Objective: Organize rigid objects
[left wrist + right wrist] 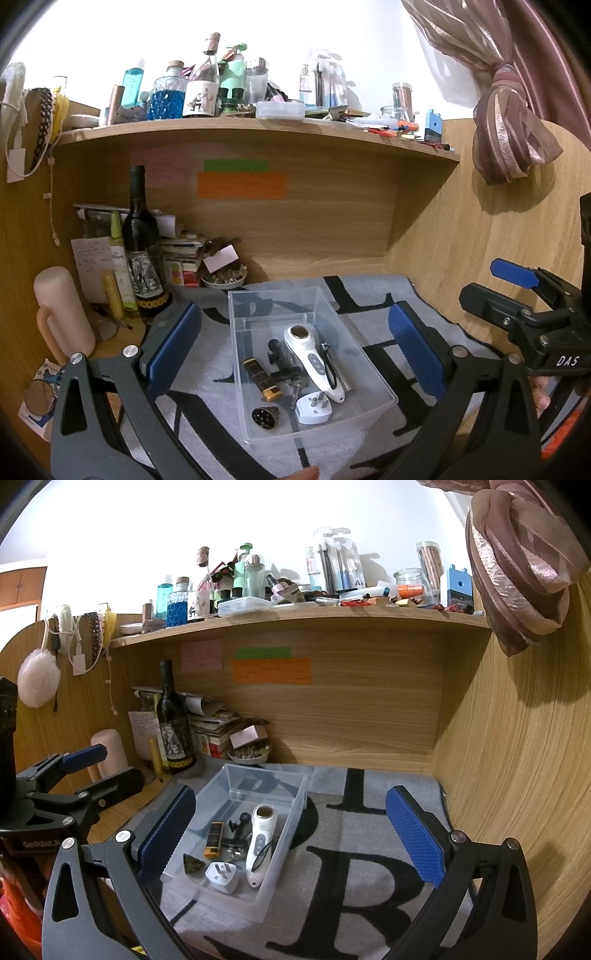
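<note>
A clear plastic box sits on a grey mat with black letters. Inside lie a white handheld device, a white plug adapter, a brown-gold cylinder, a round black disc, a black mount and keys. My left gripper hovers open over the box, holding nothing. My right gripper hangs open and empty, with the box under its left finger.
A dark wine bottle, a pink cup, a small bowl and stacked papers crowd the back left corner. A cluttered shelf runs overhead. Wooden walls close the back and right. A tied curtain hangs at the right.
</note>
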{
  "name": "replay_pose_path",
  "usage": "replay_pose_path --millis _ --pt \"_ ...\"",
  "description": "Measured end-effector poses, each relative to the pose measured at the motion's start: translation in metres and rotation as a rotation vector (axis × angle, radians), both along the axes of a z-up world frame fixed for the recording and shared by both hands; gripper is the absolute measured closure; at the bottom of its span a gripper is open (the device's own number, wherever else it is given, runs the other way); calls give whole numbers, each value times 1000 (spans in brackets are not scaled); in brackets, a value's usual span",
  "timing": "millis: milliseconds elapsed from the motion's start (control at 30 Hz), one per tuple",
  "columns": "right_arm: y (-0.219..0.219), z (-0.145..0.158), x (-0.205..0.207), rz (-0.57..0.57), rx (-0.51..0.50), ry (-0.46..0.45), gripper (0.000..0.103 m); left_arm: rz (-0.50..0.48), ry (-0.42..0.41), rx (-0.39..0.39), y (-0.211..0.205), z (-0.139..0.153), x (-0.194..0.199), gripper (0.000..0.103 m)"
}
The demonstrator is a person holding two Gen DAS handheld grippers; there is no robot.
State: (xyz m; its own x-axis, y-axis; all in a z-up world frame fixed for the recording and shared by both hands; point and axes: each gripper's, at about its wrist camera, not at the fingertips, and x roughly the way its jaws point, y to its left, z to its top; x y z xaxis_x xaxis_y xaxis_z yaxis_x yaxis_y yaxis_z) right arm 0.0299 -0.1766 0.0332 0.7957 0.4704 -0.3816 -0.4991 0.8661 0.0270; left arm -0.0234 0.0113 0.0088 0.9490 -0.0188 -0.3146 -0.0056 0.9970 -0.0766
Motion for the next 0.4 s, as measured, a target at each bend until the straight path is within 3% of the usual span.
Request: replay_pose_path --millis 400 --pt "1 -1 1 7 -7 5 0 -9 -1 1 -2 0 1 0"
